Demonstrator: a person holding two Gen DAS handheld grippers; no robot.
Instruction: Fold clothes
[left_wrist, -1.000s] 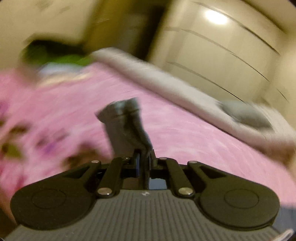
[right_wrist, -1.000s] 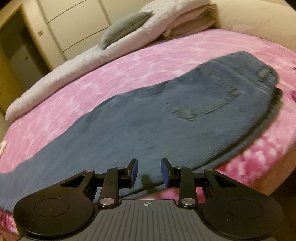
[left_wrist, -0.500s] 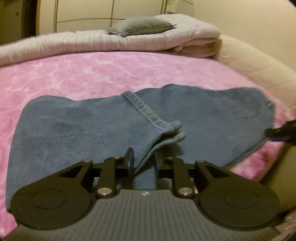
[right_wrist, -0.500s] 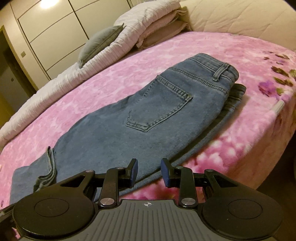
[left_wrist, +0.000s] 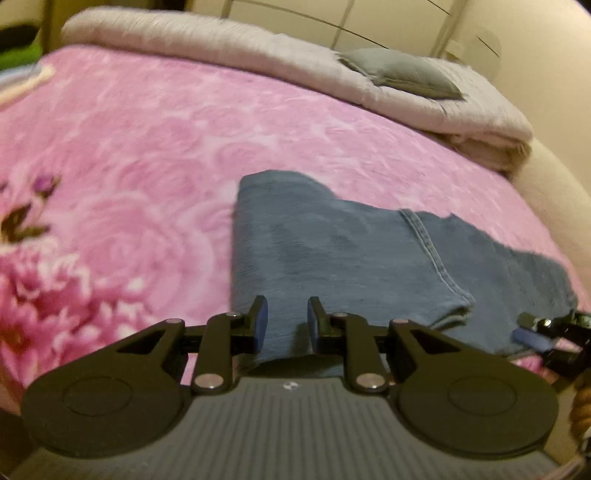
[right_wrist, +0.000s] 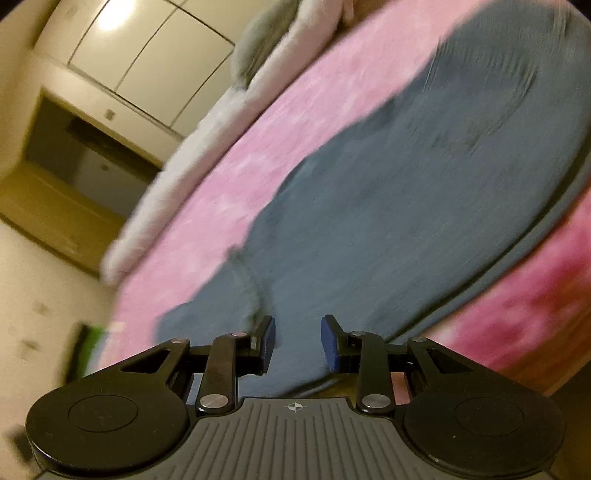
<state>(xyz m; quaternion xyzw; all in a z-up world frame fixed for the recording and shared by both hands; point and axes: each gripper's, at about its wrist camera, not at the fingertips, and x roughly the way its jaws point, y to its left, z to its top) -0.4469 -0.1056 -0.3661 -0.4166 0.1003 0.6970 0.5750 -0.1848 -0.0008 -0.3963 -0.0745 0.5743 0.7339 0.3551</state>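
Left wrist view: left gripper (left_wrist: 284, 321) nearest, fingers (left_wrist: 260, 317) apart with a clear gap, nothing pinched, hovering over the near edge of the jeans (left_wrist: 332, 258); whether pads graze the denim, can't tell. Jeans lying flat on the pink floral blanket (left_wrist: 129, 147), one leg folded back across the rest, hem seam (left_wrist: 428, 243) running diagonally on top, folded edge at the left. Right gripper (left_wrist: 535, 332) poking in at the right edge, just beside the jeans' near-right edge, blue pad visible. Further back: folded light quilt (left_wrist: 258, 55) along the far side of the bed, grey pillow (left_wrist: 402, 74) on top of it, beige padded bed edge (left_wrist: 554, 192) at right, cupboard doors (left_wrist: 369, 22) behind

Right wrist view: heavily blurred and tilted. Right gripper (right_wrist: 297, 343) fingers apart, nothing between them, over the jeans (right_wrist: 406, 203) near the blanket's (right_wrist: 258, 147) edge. Bunched denim fold (right_wrist: 243, 280) just beyond the left finger. Beyond: quilt (right_wrist: 192, 155), pillow (right_wrist: 258, 48), wardrobe doors (right_wrist: 147, 55), dark doorway (right_wrist: 74, 147) at far left
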